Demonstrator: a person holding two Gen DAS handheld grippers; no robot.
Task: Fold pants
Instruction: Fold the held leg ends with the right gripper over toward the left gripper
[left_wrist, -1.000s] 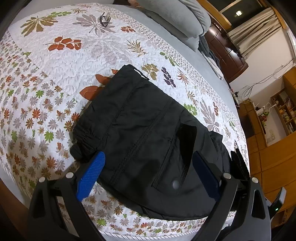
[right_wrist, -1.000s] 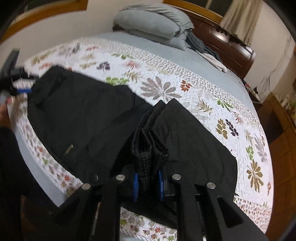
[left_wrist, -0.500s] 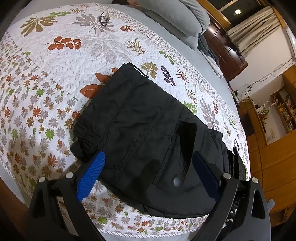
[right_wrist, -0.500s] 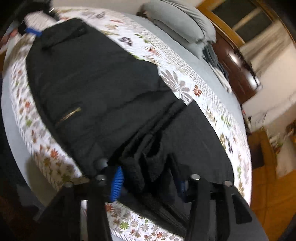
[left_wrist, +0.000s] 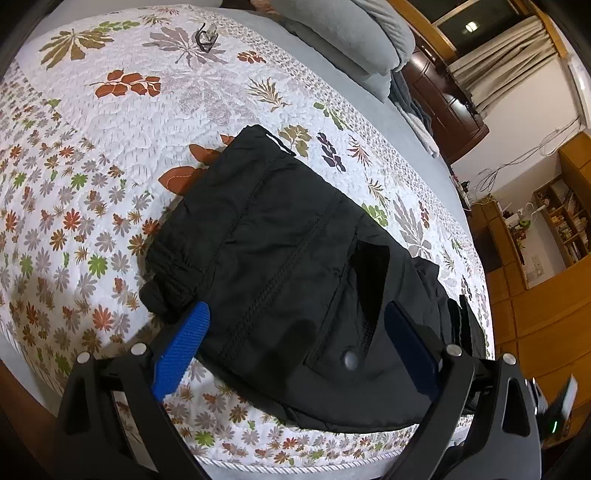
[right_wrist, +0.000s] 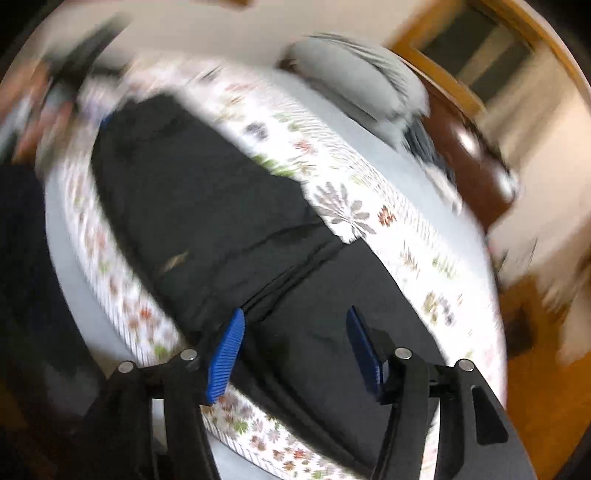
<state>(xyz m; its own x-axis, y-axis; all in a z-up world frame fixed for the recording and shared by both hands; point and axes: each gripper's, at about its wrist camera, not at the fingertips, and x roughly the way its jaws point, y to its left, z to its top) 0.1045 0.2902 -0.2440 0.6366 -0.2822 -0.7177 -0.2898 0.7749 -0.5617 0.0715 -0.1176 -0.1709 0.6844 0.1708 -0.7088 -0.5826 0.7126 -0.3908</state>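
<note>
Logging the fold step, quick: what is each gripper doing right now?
Left gripper: open, empty, over the black pants.
Right gripper: jaws opening, nothing pinched; pants lie below.

1. In the left wrist view the bed cover (left_wrist: 110, 155) lies bare and flat across the whole left side of the frame, so there is lots of room there.
2. The black pants (left_wrist: 295, 266) fill the middle and lower right of that frame.
3. A small dark thing (left_wrist: 205, 35) sits on the cover at the top, well apart from the pants. I cannot tell what it is.
4. Grey pillows (left_wrist: 354, 33) block the top middle.
5. A dark wood headboard (left_wrist: 439, 92) stands behind them at the upper right.
6. In the blurred right wrist view a strip of cover (right_wrist: 369, 206) is bare right of the pants.
</note>
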